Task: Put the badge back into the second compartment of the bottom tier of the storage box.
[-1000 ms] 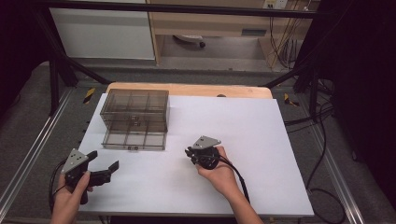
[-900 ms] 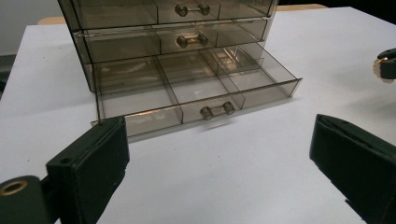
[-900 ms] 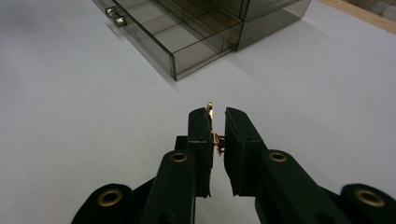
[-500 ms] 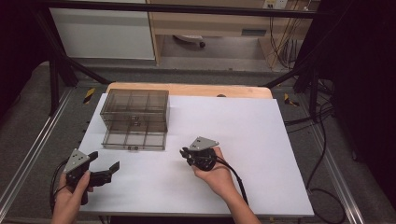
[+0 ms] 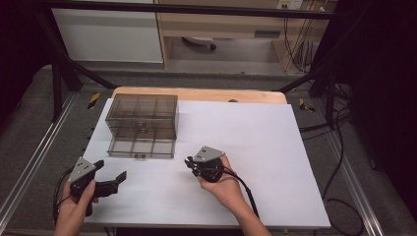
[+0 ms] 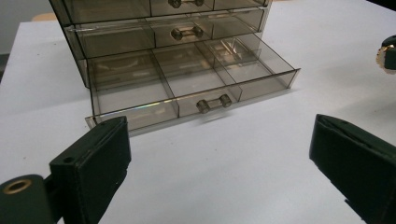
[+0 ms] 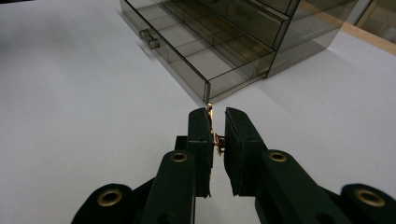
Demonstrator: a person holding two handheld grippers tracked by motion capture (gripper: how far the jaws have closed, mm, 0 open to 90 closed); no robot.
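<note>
The right gripper (image 7: 215, 122) has its 2 black jaws drawn nearly together on a small gold piece (image 7: 212, 135), thin and shiny, pinched between the pads with its top edge poking just above them; what kind of item it is cannot be told. Straight ahead of those jaws, close by, is the near corner of the open bottom drawer (image 7: 205, 70) of a smoky clear drawer cabinet (image 5: 141, 118). The drawer is pulled out onto the white table (image 5: 275, 147) and split into 3 compartments, with a small barrel handle (image 7: 148, 38) on its front.

The left gripper (image 6: 219, 158) is spread wide and grips nothing; bare table surface lies between its jaws. Ahead of it, a little beyond the jaw tips, sits the same drawer front with its handle. In the high view the left gripper (image 5: 109, 181) is near the table's front left, well apart from the right gripper (image 5: 189, 162).
</note>
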